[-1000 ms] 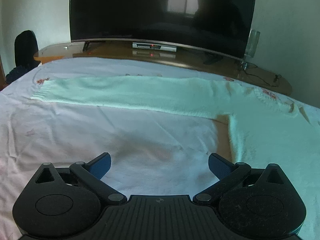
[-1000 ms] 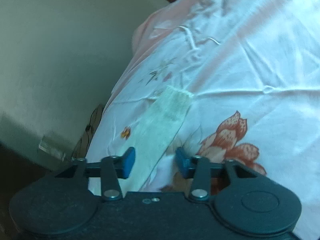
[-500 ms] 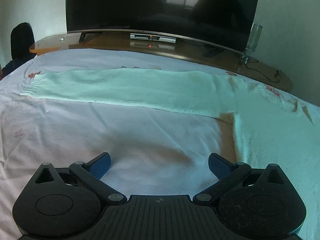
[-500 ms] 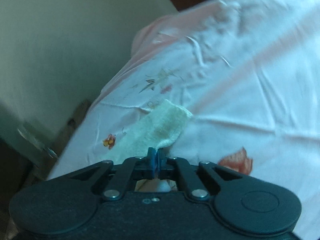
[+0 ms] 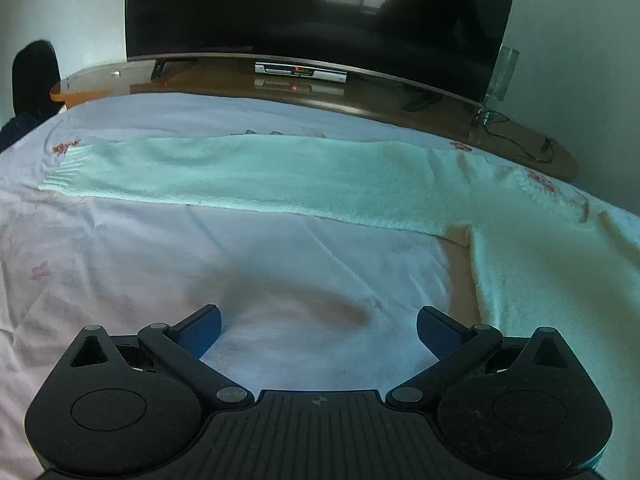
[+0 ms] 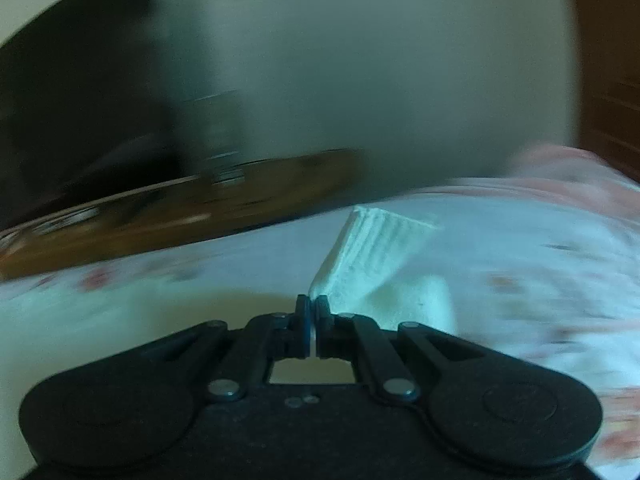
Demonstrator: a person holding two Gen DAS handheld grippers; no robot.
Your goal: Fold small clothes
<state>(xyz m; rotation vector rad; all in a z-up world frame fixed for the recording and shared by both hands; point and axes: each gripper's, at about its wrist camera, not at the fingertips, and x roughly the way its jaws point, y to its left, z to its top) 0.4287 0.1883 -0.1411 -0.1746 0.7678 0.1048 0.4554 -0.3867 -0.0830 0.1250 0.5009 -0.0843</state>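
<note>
Jaws of right gripper clamped on sweater's right sleeve cuff, lifted off bed. Left gripper jaws apart, empty; left sleeve flat ahead. Folding barely begun.

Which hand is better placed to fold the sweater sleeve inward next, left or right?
Right. Its tool is already shut on a lifted sleeve cuff, while the left tool hangs open and empty above the bedsheet.
</note>
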